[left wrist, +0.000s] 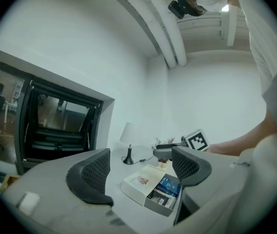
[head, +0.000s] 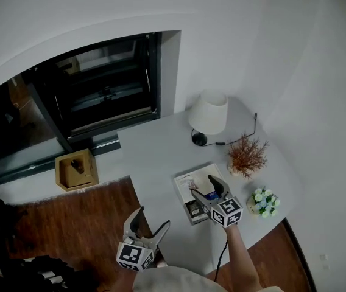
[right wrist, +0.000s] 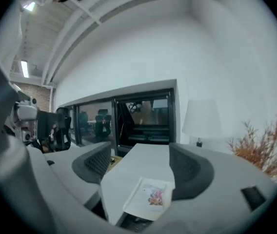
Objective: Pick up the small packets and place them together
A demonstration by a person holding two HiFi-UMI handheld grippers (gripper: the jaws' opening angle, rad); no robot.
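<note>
- This looks like a small furnished room set inside an office building, more a staged corner than a lived-in home.
- A curved pale desk [head: 155, 151] stands against plain white walls, over a dark wood floor [head: 69, 218].
- Homely pieces sit on the desk: a white-shaded lamp [head: 209, 112], a dried plant [head: 247, 156] and a small pot of flowers [head: 264, 202].
- A wooden box [head: 76, 170] rests by the dark-framed window [head: 109, 90].
- Through the glass, the right gripper view shows office chairs [right wrist: 102, 127], a brick wall [right wrist: 36, 97] and a ceiling strip light [right wrist: 25, 68].
</note>
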